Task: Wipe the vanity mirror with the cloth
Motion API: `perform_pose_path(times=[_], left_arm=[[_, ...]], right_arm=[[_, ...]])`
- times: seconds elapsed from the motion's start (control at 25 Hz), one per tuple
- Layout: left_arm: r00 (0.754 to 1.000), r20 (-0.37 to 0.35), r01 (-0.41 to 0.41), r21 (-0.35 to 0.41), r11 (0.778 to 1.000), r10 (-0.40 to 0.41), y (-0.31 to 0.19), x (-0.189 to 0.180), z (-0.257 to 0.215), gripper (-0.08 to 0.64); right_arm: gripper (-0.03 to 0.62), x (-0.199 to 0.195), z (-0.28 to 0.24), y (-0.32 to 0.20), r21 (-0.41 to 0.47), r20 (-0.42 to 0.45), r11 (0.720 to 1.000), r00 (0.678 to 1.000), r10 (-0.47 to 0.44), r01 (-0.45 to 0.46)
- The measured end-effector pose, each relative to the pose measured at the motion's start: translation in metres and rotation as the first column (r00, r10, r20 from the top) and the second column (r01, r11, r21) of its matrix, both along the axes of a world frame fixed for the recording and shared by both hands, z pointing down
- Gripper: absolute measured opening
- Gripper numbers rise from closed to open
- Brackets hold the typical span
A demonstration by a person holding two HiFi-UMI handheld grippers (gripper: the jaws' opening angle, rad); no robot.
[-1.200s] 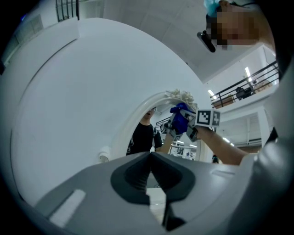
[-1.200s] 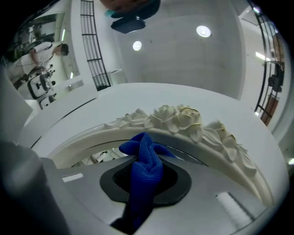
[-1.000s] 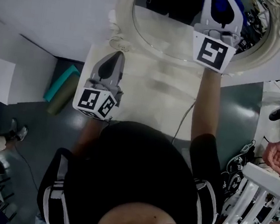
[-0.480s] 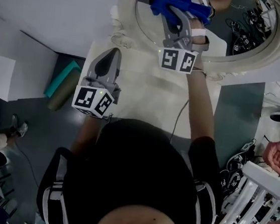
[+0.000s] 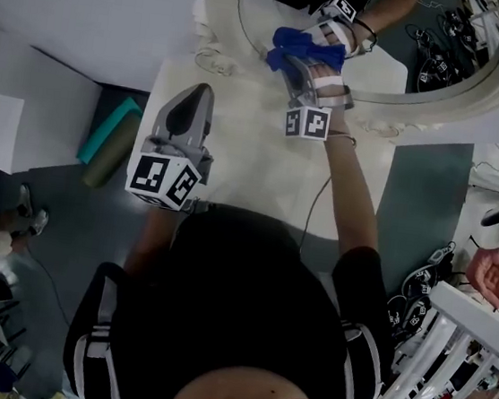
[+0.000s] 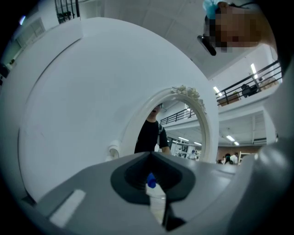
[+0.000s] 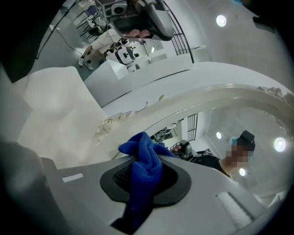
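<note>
An oval vanity mirror (image 5: pixel 219 19) with an ornate cream-white frame stands upright on the white tabletop (image 5: pixel 238 147) against a white wall. A blue microfibre cloth (image 5: pixel 295 46), bunched and twisted, is clamped in the right tongs (image 7: pixel 144 158) and sits at the lower glass, just above the frame's bottom edge.

Looks like a big lab or test hall to me, not a home. There's an upstairs balcony railing (image 6: pixel 257 82), strip lights (image 6: pixel 253 69) on a high ceiling, gear and cables (image 5: pixel 420 292) piled on the grey floor (image 5: pixel 423 184), and a plain white panel (image 5: pixel 93 3) behind the worktop (image 5: pixel 238 147).
</note>
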State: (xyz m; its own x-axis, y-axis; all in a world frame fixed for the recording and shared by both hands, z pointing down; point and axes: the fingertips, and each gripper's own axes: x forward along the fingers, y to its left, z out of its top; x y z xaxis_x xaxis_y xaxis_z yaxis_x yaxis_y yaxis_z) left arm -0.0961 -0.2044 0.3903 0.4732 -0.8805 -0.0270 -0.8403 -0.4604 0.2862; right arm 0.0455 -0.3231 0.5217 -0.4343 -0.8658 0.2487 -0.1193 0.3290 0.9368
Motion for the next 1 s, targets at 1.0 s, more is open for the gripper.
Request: perform_pose_path(times=[1.0], left_arm=[[0.999,0.032,0.021,-0.036,0.999,-0.02,0.004,-0.001,0.012,0.008]], right_arm=[[0.048,0.049,0.126,0.003,-0.422,-0.038,0.897,0.992,0.123,-0.127]])
